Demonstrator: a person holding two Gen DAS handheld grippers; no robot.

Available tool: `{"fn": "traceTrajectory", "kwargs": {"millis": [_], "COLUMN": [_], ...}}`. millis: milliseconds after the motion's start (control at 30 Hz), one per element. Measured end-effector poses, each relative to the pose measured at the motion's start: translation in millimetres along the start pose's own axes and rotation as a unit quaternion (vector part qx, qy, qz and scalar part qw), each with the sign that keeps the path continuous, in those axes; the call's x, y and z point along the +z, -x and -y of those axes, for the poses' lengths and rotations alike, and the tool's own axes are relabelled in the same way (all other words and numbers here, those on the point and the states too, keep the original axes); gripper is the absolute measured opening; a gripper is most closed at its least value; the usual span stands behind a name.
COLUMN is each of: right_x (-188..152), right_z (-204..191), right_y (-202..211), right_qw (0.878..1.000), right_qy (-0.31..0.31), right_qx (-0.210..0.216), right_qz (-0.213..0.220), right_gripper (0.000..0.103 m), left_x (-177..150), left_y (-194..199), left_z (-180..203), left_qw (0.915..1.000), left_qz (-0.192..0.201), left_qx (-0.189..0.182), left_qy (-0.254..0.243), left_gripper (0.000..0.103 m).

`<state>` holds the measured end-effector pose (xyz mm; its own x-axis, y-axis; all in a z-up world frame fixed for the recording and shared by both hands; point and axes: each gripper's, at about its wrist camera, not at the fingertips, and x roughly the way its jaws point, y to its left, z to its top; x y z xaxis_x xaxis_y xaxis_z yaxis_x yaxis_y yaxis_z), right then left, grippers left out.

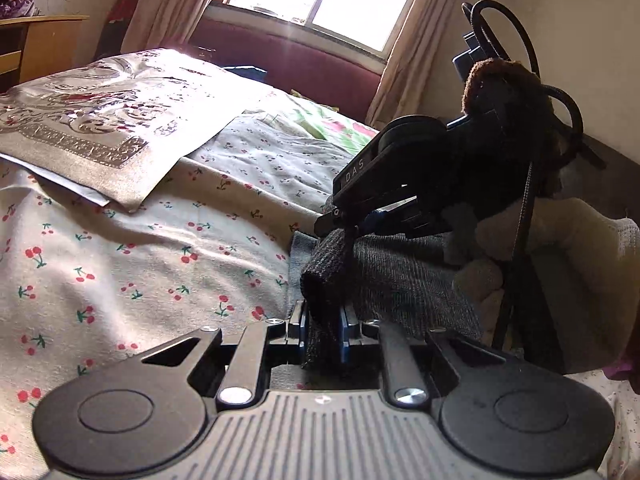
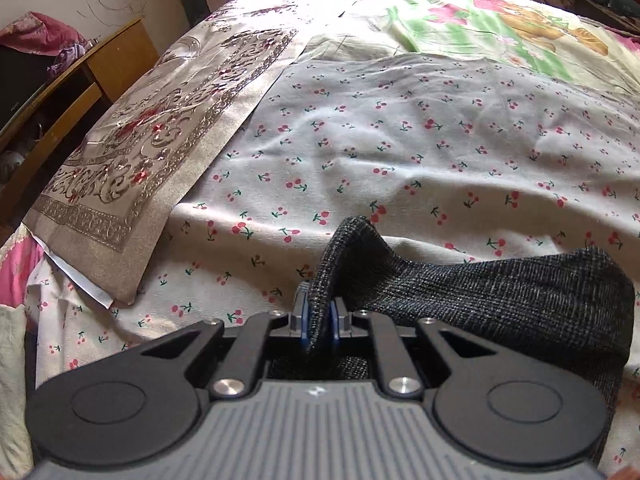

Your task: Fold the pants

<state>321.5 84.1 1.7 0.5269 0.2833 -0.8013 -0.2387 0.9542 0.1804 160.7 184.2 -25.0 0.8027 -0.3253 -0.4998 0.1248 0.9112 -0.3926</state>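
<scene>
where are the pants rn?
The dark pants lie low on the right of the right wrist view, on the cherry-print sheet, an edge pinched in the right gripper; the left gripper clamps another part.

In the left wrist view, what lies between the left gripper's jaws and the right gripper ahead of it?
Only the dark pants: their fabric runs from the left gripper to the right gripper, both clamped on it.
</scene>
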Motion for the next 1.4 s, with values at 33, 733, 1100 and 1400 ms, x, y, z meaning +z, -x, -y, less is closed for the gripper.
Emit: {"fn": "traceTrajectory", "kwargs": {"millis": [33, 733, 1100, 1400], "right_x": [-3, -20, -39, -96], "right_z": [-1, 91, 171, 221], "right_y": [-2, 71, 66, 115], "right_qw": [1.000, 0.992, 0.965, 0.960], "right_qy": [-0.001, -0.049, -0.233, -0.251], "right_qx": [0.002, -0.037, 0.026, 0.063], "right_qz": [0.006, 0.110, 0.115, 0.111], "right_gripper": [0.015, 0.043, 0.035, 0.053], "left_x": [-2, 32, 17, -15], "left_y": [-1, 11, 3, 34], "left_z": [-3, 25, 30, 131], "left_qw": [1.0000, 0.9970, 0.9954, 0.9757], "left_qz": [0.001, 0.043, -0.008, 0.016], "left_qx": [0.002, 0.010, 0.061, -0.013], "left_qy": [0.004, -0.064, -0.073, -0.218], "left_gripper": [0.034, 0.049, 0.058, 0.058]}}
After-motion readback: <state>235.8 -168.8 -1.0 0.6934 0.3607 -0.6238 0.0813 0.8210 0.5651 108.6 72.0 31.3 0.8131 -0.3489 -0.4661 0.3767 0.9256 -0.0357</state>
